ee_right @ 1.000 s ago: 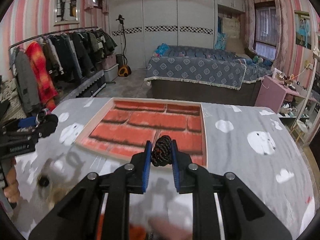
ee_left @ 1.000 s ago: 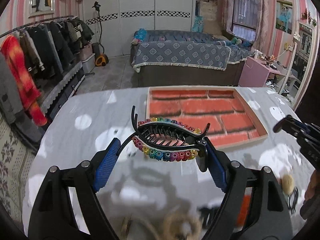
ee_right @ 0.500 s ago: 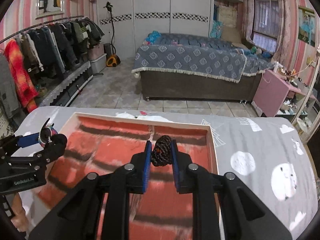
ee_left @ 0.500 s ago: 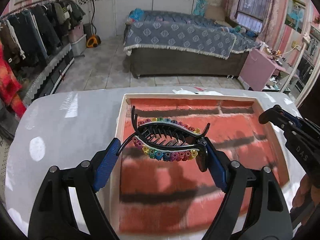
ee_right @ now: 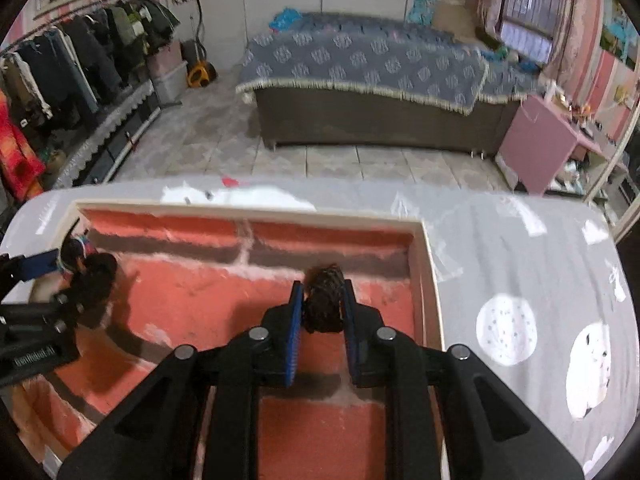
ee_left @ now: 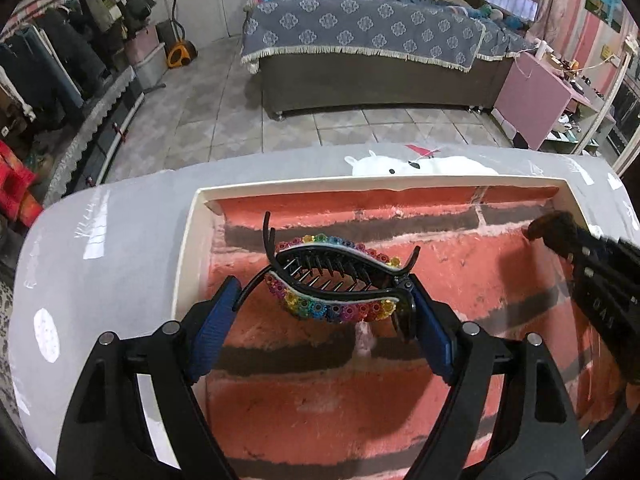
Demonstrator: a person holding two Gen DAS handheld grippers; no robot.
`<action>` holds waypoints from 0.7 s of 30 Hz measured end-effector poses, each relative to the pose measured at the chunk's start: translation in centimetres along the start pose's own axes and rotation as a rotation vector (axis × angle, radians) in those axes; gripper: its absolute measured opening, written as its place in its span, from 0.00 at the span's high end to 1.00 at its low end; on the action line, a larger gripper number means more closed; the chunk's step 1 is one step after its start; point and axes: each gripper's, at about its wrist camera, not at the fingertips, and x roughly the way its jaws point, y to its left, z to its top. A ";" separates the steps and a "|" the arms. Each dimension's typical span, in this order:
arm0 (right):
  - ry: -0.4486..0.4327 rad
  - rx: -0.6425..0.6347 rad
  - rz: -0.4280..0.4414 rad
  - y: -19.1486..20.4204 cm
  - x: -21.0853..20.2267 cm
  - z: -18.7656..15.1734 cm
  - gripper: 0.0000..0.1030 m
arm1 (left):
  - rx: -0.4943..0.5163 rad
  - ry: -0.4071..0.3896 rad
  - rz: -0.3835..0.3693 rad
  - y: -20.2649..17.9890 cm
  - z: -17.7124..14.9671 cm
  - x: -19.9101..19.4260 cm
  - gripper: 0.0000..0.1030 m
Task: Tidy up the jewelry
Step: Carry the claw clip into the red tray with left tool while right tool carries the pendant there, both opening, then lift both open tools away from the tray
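Note:
My left gripper is shut on a black hair claw clip with rainbow beads and holds it low over the left part of a shallow white-rimmed tray with a red brick-pattern lining. My right gripper is shut on a dark braided hair tie over the tray's right part. The right gripper shows at the right edge of the left wrist view. The left gripper shows at the left edge of the right wrist view.
The tray lies on a grey tablecloth with white polar-bear prints. The table's far edge is just beyond the tray. Past it are tiled floor, a bed, a clothes rack at left and a pink cabinet at right.
Both grippers have moved forward and down from the near tablecloth to low over the tray, still holding the clip and the hair tie.

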 end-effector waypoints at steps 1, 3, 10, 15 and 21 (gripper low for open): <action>0.010 0.011 0.006 -0.4 0.2 -0.1 0.83 | 0.001 0.009 -0.005 -0.1 0.1 0.3 0.23; 0.024 0.028 0.004 -0.7 0.5 -0.1 0.83 | 0.006 0.015 0.007 -0.2 0.2 0.7 0.23; 0.071 0.019 -0.009 -0.9 1.6 0.2 0.83 | -0.014 0.075 0.012 0.2 0.4 2.4 0.22; 0.091 0.003 0.008 -0.4 1.1 0.3 0.69 | -0.023 0.088 0.008 0.4 0.5 2.4 0.22; 0.052 -0.021 0.013 -0.3 -1.7 0.1 0.50 | -0.021 0.066 -0.012 0.6 0.2 -0.1 0.13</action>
